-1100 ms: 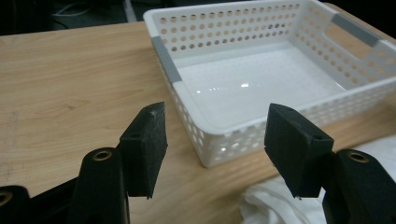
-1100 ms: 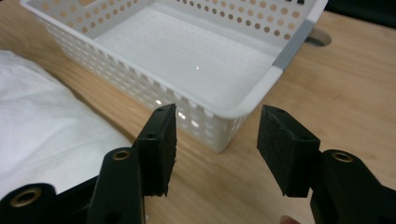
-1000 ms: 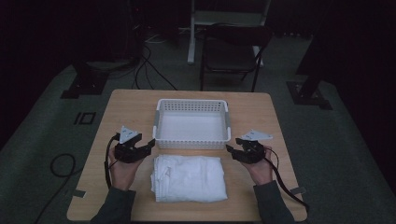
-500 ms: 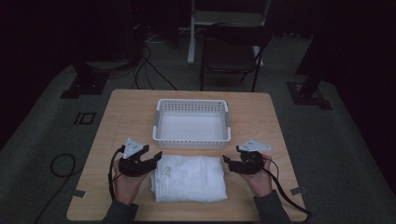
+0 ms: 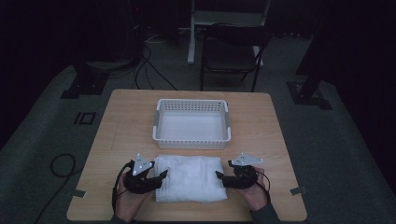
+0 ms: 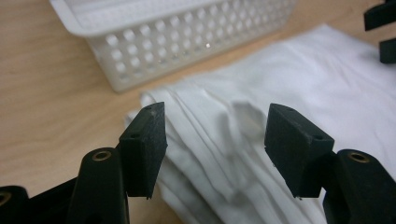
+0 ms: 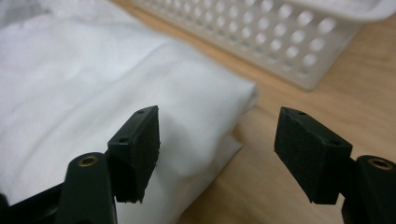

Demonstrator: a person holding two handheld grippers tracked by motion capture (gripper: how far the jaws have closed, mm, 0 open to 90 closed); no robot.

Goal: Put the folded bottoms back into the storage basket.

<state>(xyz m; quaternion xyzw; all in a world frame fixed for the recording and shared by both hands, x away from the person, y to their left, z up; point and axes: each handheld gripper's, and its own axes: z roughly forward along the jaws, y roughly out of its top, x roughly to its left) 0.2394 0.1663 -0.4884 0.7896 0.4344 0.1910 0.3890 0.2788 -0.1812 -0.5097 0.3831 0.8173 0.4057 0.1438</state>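
Since the earlier frame both my hands have drawn down toward the lower edge of the high view and in toward the folded white towel, from beside the basket to the towel's two short ends. My left gripper now sits at the towel's left edge in the lower left of the high view, its tips just over the cloth. In the left gripper view its jaws stand apart with the layered folds of the towel showing between them; the pads press on nothing. My right gripper is at the towel's right edge, lower right of centre. Its jaws have just been opening, and in the right gripper view they stand wide: the left pad hangs over the towel's corner, the right one over bare wood, and nothing is clamped. The towel lies flat on the wooden table, in the lower middle of the high view, just below the white perforated basket, which sits at mid-table, close to the towel's far edge.
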